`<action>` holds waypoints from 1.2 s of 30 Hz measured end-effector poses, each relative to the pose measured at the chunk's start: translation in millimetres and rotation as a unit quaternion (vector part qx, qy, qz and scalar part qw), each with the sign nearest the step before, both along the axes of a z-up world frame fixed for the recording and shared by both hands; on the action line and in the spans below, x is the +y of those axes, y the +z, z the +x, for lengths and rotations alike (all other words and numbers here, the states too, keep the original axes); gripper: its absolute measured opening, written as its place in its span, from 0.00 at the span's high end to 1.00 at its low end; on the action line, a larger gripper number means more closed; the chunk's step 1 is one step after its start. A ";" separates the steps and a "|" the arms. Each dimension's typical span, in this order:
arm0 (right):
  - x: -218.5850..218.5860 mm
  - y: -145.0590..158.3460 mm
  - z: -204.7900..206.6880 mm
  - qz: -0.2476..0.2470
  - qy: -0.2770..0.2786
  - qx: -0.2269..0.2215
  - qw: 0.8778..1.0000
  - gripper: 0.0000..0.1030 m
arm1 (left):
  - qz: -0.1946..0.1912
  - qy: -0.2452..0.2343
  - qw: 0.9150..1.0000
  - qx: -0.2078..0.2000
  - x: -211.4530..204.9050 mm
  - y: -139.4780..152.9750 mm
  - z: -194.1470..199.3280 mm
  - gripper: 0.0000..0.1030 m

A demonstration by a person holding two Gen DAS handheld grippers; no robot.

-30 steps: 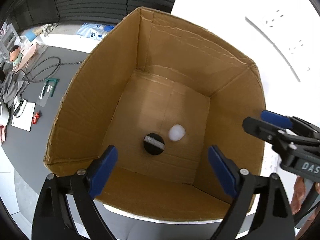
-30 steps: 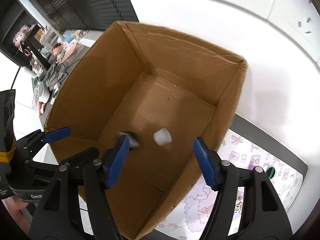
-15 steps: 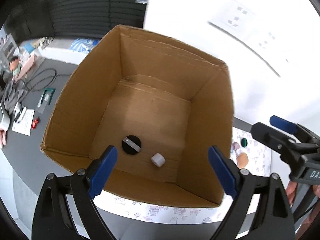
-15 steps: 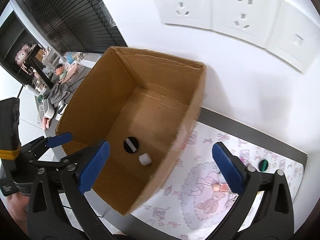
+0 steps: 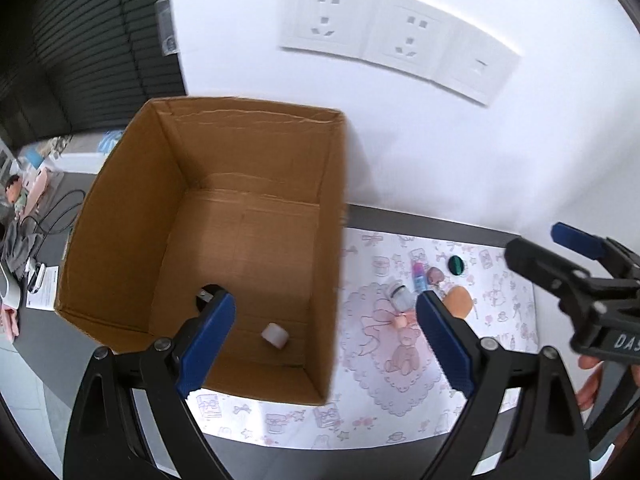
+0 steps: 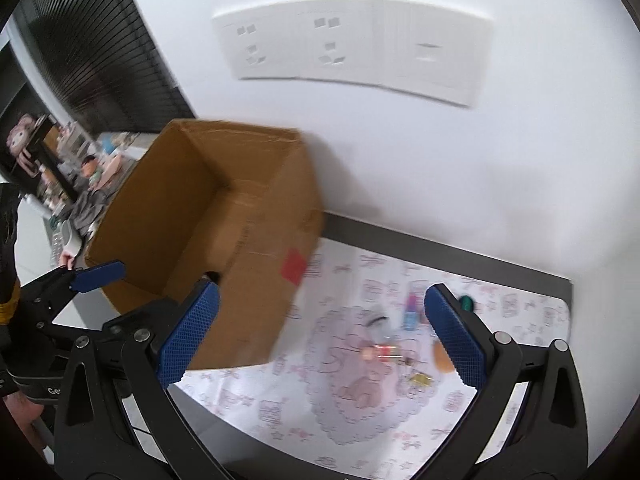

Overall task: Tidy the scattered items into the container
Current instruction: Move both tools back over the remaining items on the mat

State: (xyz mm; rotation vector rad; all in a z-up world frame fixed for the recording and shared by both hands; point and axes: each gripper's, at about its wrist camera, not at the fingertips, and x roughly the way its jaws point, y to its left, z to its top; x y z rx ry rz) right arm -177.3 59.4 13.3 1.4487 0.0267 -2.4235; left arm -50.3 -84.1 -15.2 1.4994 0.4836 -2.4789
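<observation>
Left tongs [image 5: 324, 328] wide open, empty, above cardboard box [image 5: 132, 216]. Right tongs [image 6: 320, 324] wide open, empty. White cap [image 5: 275, 335] inside box

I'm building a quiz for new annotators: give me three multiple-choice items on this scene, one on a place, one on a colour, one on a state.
1. Where does the small white cap lie?
A. On the patterned mat
B. On the floor of the cardboard box
C. Between the left claw's pads

2. What colour are the pads on both claws?
A. Blue
B. Red
C. Yellow

3. In what state is the right claw?
A. Shut on a bottle
B. Shut and empty
C. Open and empty

Answers:
1 B: the small white cap rests on the floor of the cardboard box, near its front wall.
2 A: the pads of the left claw and those of the right claw are blue.
3 C: its jaws stand wide apart, with nothing between them but the patterned mat far below.
</observation>
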 end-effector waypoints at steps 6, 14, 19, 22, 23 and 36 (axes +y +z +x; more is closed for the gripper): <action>52.2 4.2 11.7 0.004 -0.027 -0.008 1.000 0.00 | -0.007 -0.039 0.999 0.014 34.7 5.0 -8.4 0.12; 117.1 -6.1 28.6 0.036 -0.077 -0.037 0.996 0.00 | -0.031 -0.070 0.997 0.004 83.2 1.0 -20.4 0.12; 142.5 -14.3 41.8 0.043 -0.084 -0.037 0.995 0.00 | -0.042 -0.081 0.996 0.000 106.4 -8.4 -31.9 0.12; 155.2 -18.7 50.4 0.032 -0.067 -0.027 0.997 0.00 | -0.037 -0.086 0.996 -0.011 116.3 -17.6 -38.5 0.12; 159.7 -19.5 53.5 0.034 -0.068 -0.019 0.997 0.00 | -0.032 -0.089 0.995 -0.015 118.7 -21.8 -40.6 0.12; 179.7 -47.6 48.4 0.039 -0.091 -0.049 0.994 0.00 | -0.027 -0.122 0.991 -0.044 142.1 -61.3 -55.1 0.12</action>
